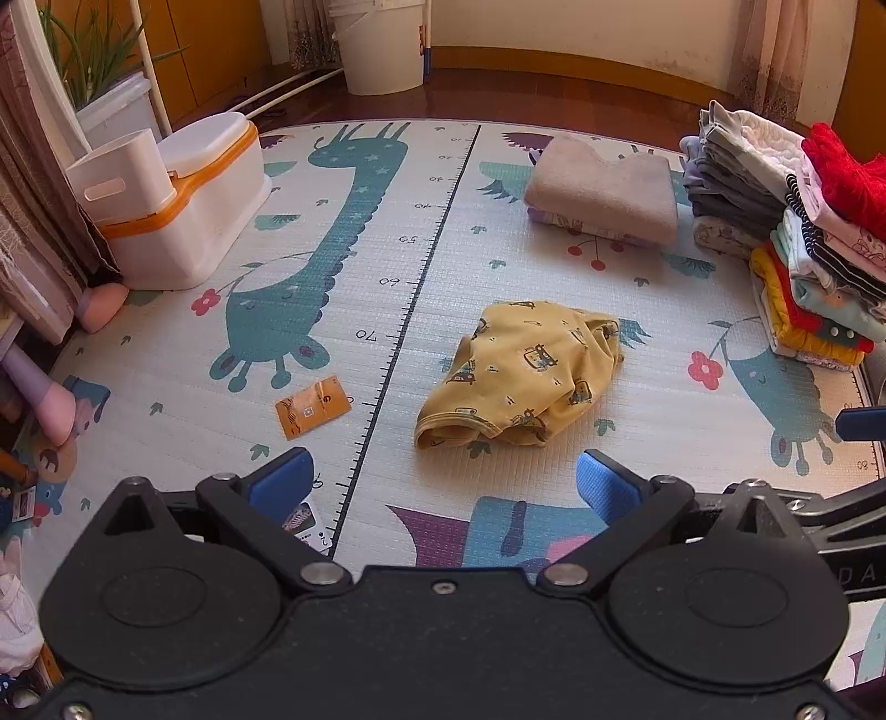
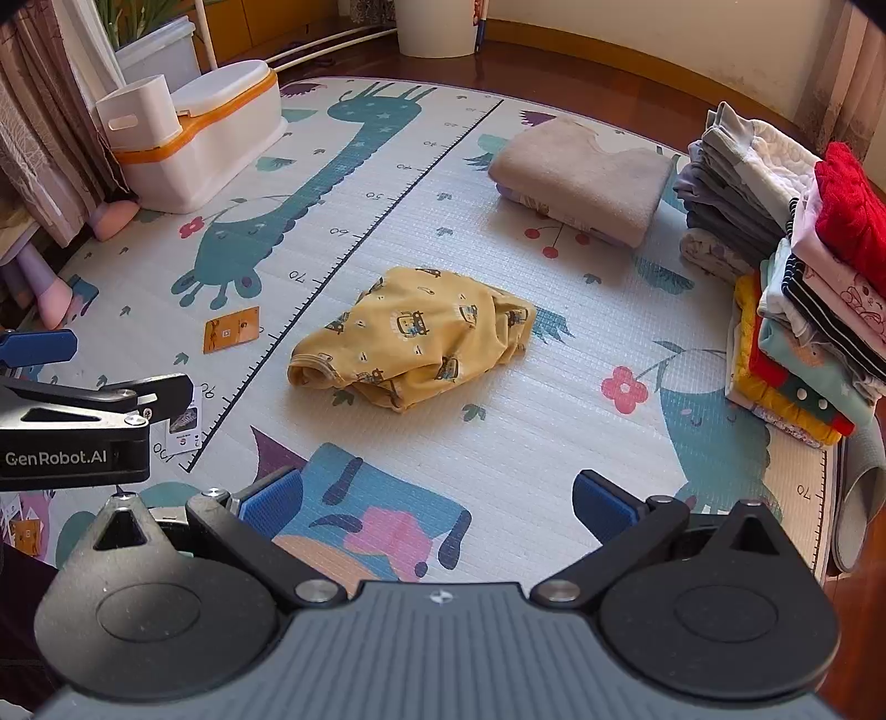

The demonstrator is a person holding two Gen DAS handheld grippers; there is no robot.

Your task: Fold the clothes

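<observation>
Both grippers hover over the mat, nothing picked up yet.

Nearest, the left gripper [image 1: 443, 482] and right gripper [image 2: 437, 498] hang with jaws spread, empty; ahead the crumpled yellow garment [image 2: 412, 338] lies mid play mat [image 1: 387, 249] (needs spreading flat first, I'd say), folded stacks [image 2: 803, 288] beyond at right.

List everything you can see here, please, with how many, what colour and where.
mat: one, pale with animal prints, covering the floor
garment: one, yellow, crumpled, mid-mat
towel: one, beige, folded, far side of mat
clothes stacks: two, mixed colours, right edge
potty: one, white and orange, far left
bucket: one, white, by the far wall
card: one, orange, left of garment
planter: one, white, green leaves, far left
left gripper: black, blue pads, open
right gripper: black, blue pads, open
</observation>
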